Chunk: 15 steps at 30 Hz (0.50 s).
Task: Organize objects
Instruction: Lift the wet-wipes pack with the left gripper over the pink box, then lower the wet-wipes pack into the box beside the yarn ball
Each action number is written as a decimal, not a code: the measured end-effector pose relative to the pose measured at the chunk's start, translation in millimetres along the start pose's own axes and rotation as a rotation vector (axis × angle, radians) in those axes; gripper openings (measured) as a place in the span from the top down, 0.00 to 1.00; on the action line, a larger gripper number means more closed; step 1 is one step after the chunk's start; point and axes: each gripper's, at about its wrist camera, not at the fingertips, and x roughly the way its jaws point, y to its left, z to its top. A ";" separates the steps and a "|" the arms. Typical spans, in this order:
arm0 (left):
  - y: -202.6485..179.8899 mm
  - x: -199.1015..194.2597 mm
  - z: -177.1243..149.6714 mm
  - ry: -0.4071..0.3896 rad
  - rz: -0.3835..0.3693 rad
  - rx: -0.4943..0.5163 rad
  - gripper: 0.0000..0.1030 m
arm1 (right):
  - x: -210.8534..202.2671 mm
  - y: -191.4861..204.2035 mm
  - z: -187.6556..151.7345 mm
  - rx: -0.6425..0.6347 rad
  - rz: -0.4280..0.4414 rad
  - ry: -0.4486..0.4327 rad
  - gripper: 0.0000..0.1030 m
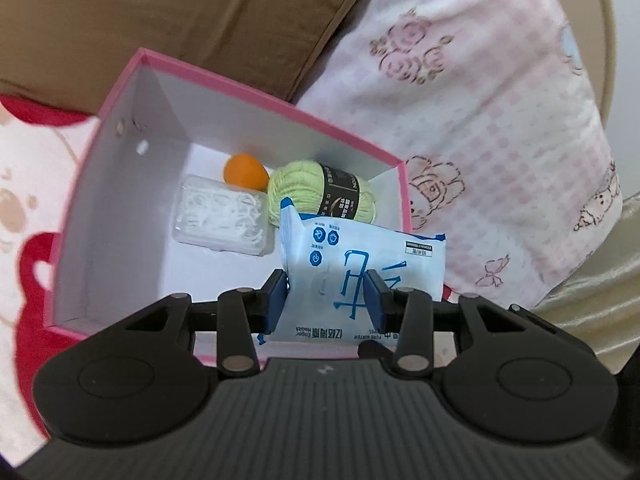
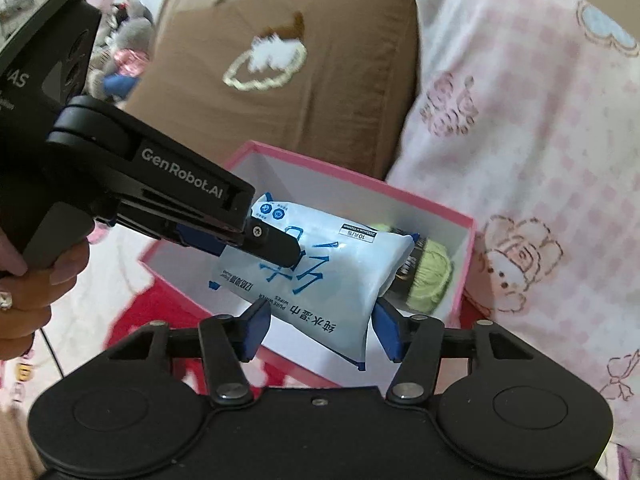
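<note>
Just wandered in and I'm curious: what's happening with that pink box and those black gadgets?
A person is tidying small things into a pink box on a bed. The left hand-held gripper is clamped on a pack of wet wipes, holding it over the box. The right hand-held gripper sits close to the pack's near end, its jaws either side without clearly pinching it. Already inside are green yarn, an orange ball and a clear plastic case.

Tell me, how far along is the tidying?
Well along. The box already holds an orange ball, green yarn and a clear case. In hand: the left gripper clamps a wipes pack over the box. Left: letting it go inside. The right gripper holds nothing.
</note>
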 end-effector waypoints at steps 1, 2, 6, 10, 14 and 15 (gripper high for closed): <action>2.8 7.6 1.0 0.004 -0.012 -0.003 0.62 | 6.2 -1.6 -1.4 -0.003 -0.018 0.010 0.40; 5.4 14.9 2.3 0.010 -0.022 -0.007 0.62 | 11.4 -3.0 -2.2 -0.006 -0.033 0.018 0.40; 14.0 38.0 4.1 0.031 -0.049 -0.020 0.62 | 29.0 -6.0 -5.6 -0.040 -0.090 0.048 0.40; 24.3 55.8 5.0 0.054 -0.056 -0.042 0.62 | 48.8 -9.2 -7.2 -0.070 -0.108 0.088 0.40; 34.4 71.3 4.5 0.079 -0.067 -0.070 0.62 | 66.1 -6.7 -10.6 -0.125 -0.138 0.131 0.40; 36.7 74.0 4.3 0.087 -0.067 -0.075 0.62 | 69.2 -6.3 -10.7 -0.135 -0.142 0.140 0.40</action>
